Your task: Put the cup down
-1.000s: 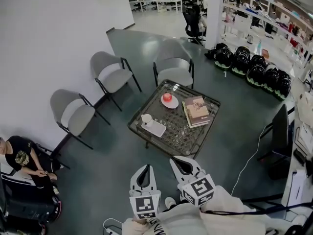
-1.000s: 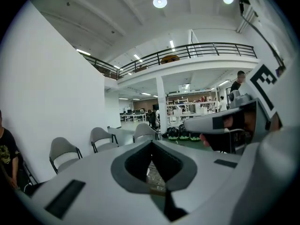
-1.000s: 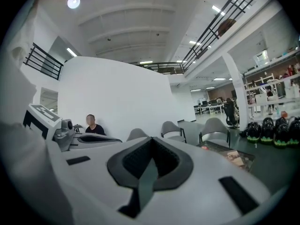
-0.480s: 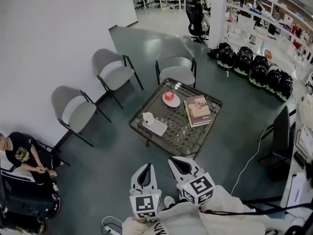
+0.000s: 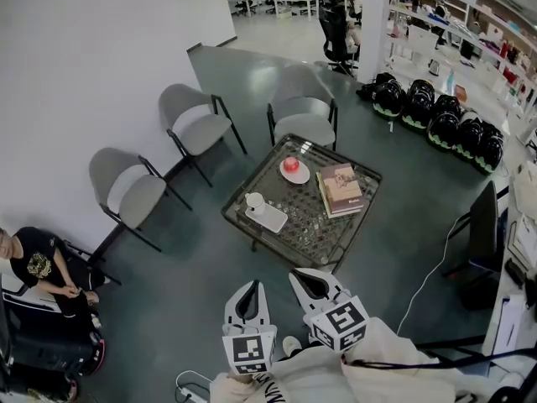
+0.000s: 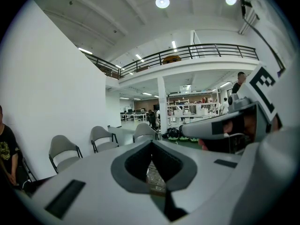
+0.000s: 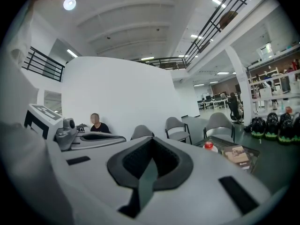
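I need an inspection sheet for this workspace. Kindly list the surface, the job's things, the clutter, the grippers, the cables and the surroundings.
Surface: low glass table, well ahead of both grippers.
Job's things: white cup, upright at the far end of a white tray; no gripper holds it.
Clutter: red thing on a plate; books stacked beside it.
Grippers: left gripper fingers together, empty; right gripper fingers together, empty.
Cables: white cable on the floor, right of the table.
Surroundings: three grey chairs around the table; seated person by the wall; helmets in a row on the floor.
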{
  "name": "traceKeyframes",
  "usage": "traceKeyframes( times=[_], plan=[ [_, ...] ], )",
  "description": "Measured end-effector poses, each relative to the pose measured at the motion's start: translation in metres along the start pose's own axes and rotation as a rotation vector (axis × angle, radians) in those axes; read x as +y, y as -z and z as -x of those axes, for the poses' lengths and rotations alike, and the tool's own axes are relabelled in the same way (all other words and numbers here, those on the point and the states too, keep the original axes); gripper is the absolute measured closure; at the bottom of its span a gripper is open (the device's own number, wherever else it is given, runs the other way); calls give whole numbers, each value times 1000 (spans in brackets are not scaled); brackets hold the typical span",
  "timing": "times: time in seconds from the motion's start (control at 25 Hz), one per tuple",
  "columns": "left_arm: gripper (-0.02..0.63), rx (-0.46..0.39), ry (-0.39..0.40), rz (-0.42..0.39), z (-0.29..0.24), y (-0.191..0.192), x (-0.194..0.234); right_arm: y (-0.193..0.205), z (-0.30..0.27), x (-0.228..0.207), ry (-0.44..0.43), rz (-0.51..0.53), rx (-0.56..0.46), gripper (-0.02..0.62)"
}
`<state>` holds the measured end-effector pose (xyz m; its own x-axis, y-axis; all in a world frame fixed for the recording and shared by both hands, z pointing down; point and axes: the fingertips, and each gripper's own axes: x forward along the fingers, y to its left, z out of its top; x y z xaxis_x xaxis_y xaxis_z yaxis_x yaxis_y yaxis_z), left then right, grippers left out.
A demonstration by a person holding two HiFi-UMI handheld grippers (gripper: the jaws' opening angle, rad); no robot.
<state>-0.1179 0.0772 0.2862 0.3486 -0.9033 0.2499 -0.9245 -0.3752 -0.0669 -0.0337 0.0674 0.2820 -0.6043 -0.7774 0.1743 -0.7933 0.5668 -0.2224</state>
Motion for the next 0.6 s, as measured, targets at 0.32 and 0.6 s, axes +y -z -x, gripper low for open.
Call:
traceKeyframes(
  times=[0.32, 0.6],
  plan=[
    [595, 5, 3, 2, -1, 0, -1, -1, -1, 0, 0, 5, 4, 591],
    [595, 5, 3, 16, -1, 3, 0, -1, -2, 0, -3, 12, 5, 591]
  ],
)
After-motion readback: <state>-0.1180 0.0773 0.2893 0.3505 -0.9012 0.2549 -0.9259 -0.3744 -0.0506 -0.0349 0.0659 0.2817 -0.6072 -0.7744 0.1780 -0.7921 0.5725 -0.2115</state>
